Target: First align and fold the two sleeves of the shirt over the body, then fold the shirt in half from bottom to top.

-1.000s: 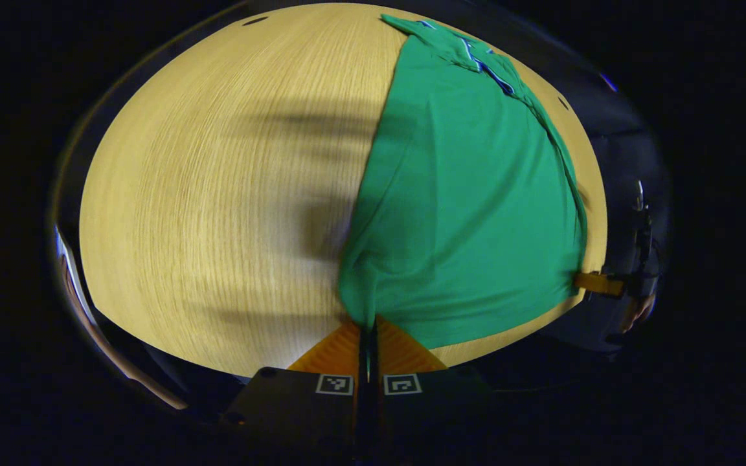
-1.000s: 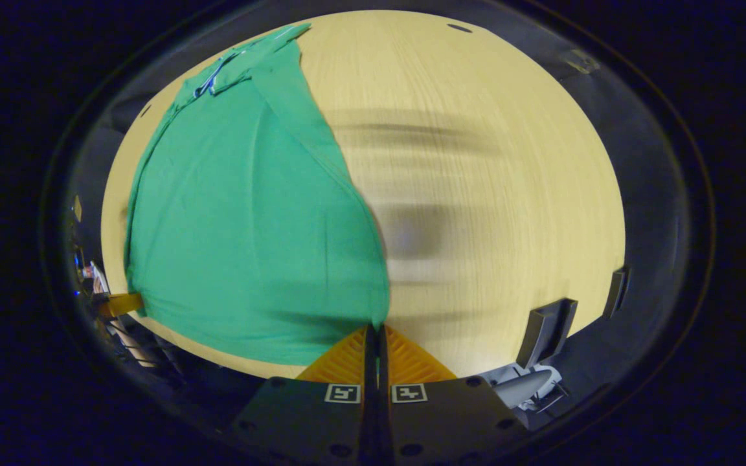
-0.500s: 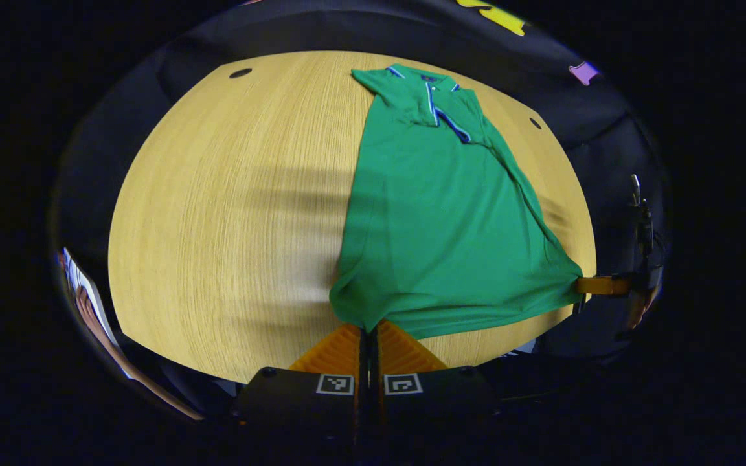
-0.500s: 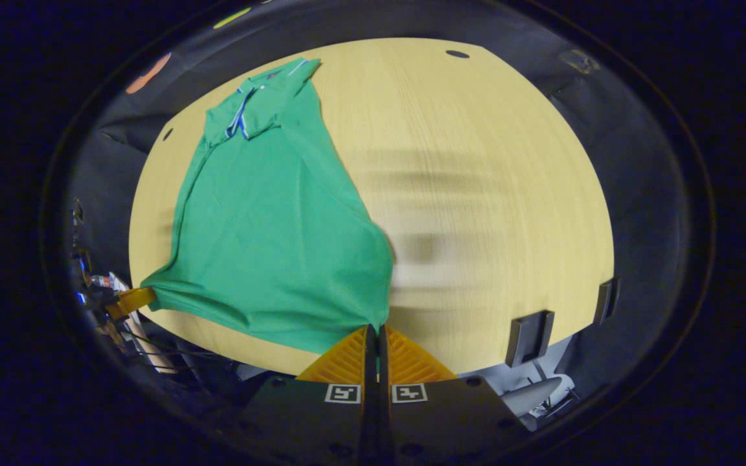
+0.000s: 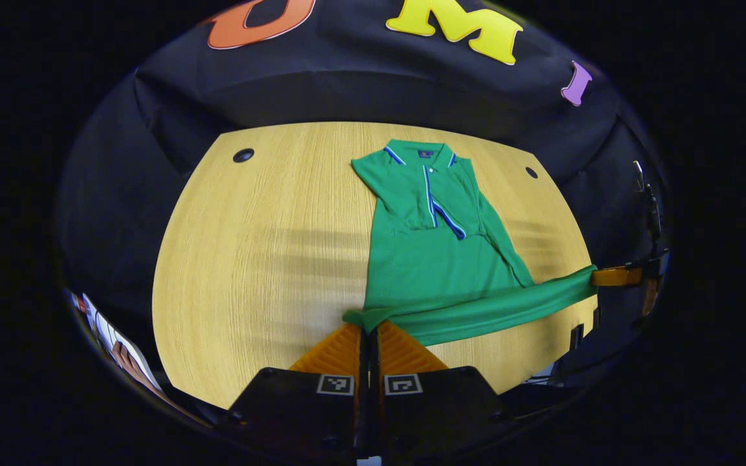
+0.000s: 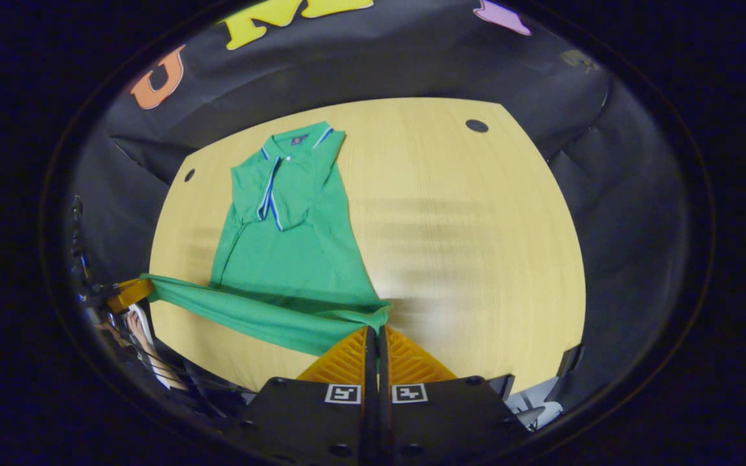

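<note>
Currently we see the green shirt (image 5: 441, 259) on the wooden table (image 5: 256, 259), sleeves folded over the body, collar at the far edge, hem lifted into a taut band. Left gripper (image 5: 368, 329) is clamped on one hem corner, right gripper (image 6: 377, 329) on the other corner, both raised above the table's near edge.

Over the last second both grippers rose, carrying the green shirt's (image 5: 441, 259) bottom hem (image 5: 476, 314) up off the wooden table (image 5: 269, 259). The hem, earlier lying flat near the table's front edge, came to hang stretched between the left gripper (image 5: 368, 333) and the right gripper (image 6: 376, 331), and the collar (image 6: 295, 144) and the booth wall came into sight.
</note>
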Demonstrator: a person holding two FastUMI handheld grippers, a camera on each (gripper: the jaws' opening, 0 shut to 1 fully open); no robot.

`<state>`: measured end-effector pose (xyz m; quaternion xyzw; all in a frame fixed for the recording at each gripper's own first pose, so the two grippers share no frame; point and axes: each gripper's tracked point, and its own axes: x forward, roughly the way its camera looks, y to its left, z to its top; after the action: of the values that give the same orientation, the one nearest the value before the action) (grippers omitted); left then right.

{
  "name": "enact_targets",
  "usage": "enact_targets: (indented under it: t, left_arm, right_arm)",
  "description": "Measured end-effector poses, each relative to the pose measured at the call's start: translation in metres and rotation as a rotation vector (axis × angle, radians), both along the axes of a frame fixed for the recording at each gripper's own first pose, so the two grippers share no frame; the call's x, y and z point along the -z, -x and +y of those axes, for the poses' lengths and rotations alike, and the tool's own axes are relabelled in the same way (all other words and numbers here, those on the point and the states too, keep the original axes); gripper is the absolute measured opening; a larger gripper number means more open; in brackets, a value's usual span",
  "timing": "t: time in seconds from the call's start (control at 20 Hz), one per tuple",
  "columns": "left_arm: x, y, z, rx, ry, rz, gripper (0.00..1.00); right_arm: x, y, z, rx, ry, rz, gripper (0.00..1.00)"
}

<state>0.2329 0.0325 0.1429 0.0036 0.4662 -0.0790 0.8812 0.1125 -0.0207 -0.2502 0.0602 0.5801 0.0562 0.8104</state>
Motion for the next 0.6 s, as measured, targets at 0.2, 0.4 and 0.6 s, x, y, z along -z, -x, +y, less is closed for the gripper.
enact_targets:
  t: [0.2,0.4,0.6]
  left_arm:
    - [-0.034,-0.057,-0.009,-0.003,-0.022,-0.090,0.03]
    - [-0.043,-0.108,-0.010,-0.015,-0.035,-0.148,0.03]
    - [-0.049,-0.161,-0.005,-0.036,-0.044,-0.198,0.03]
  right_arm:
    - [-0.016,-0.050,0.013,-0.025,0.010,-0.070,0.02]
    - [-0.025,-0.106,0.024,-0.029,0.011,-0.146,0.02]
    - [-0.034,-0.169,0.033,-0.029,0.013,-0.222,0.02]
